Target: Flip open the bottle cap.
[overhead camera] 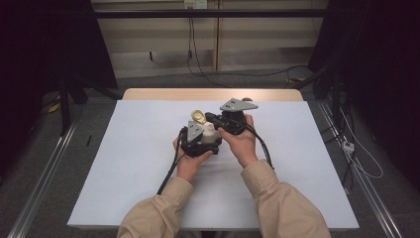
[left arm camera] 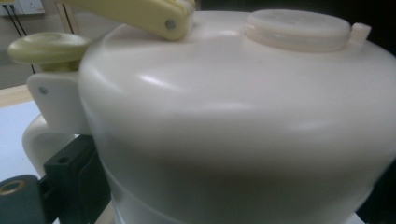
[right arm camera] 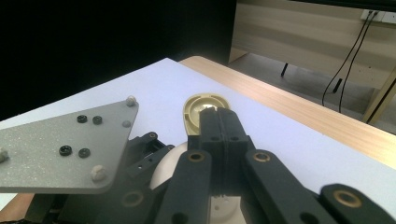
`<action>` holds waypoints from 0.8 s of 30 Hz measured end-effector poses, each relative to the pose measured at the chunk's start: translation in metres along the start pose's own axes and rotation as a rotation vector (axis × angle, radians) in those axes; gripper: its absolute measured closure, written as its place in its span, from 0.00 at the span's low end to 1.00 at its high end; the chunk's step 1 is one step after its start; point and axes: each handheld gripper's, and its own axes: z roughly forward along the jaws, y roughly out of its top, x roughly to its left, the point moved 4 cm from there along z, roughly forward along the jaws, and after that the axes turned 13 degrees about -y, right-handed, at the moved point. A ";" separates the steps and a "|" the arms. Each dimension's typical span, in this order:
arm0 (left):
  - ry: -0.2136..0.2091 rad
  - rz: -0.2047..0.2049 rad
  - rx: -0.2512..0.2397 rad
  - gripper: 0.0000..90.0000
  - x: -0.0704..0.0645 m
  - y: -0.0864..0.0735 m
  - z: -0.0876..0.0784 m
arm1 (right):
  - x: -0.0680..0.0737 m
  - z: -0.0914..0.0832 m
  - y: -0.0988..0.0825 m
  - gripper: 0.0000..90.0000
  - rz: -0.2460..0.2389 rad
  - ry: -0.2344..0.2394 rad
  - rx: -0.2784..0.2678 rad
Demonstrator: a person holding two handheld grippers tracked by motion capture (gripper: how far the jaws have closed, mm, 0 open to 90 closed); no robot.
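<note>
Kettle (overhead camera: 209,130) (cream) sits between left gripper (overhead camera: 197,141) and right gripper (overhead camera: 212,119)

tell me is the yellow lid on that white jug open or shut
Open: the yellow lid stands flipped up off the white jug, its inner side facing the right hand-held gripper, which pinches it.

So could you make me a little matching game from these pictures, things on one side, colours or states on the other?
Things:
1. rounded plastic jug body
2. flip-up lid
3. three-cornered plate
4. right gripper

Colours or states:
a. grey, speckled, with small black screws
b. jaws shut together at the lid
c. pale yellow, raised open
d. creamy white, glossy

Pairs: 1-d, 2-c, 3-a, 4-b
</note>
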 end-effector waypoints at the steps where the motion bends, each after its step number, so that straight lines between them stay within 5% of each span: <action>1: 0.000 -0.003 -0.003 0.05 0.000 0.000 0.000 | 0.000 0.000 0.000 1.00 -0.002 0.002 0.000; 14: -0.033 -0.023 0.009 0.05 0.003 -0.002 -0.001 | -0.001 -0.005 -0.002 0.92 0.012 0.022 0.006; 24: -0.043 -0.044 0.022 0.04 0.004 -0.003 -0.001 | -0.007 -0.011 -0.006 0.69 0.026 0.006 0.008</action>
